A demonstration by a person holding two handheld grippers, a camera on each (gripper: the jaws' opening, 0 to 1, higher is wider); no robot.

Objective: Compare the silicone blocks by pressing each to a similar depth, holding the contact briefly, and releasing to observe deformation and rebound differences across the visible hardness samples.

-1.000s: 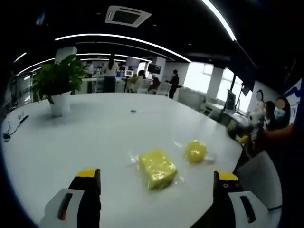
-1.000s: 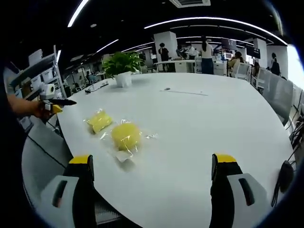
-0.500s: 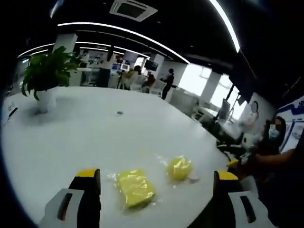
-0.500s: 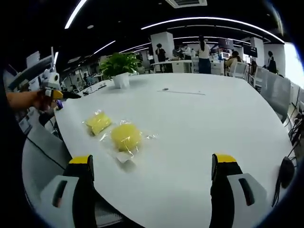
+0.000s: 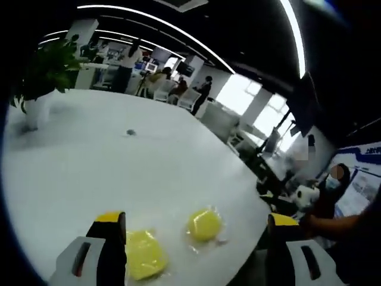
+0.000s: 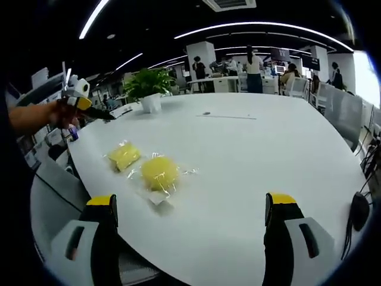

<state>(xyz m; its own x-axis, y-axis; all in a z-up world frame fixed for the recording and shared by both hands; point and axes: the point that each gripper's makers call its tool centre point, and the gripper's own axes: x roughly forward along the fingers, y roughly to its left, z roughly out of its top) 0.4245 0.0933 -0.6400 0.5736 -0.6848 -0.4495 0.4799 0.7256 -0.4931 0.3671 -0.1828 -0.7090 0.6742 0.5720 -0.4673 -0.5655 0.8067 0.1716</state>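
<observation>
Right gripper view: both grippers wide open, empty, above white table [image 6: 250, 155]. Lower right gripper [image 6: 193, 223] squarely onto round yellow block [image 6: 158, 173]; flat yellow block [image 6: 124, 155] next, same depth.

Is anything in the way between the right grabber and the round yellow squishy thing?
Nothing visible is. The right gripper is open above bare white table, and the round yellow block lies in its clear wrapper ahead and to the left, with only tabletop between. The flatter yellow block lies beyond it.
</observation>
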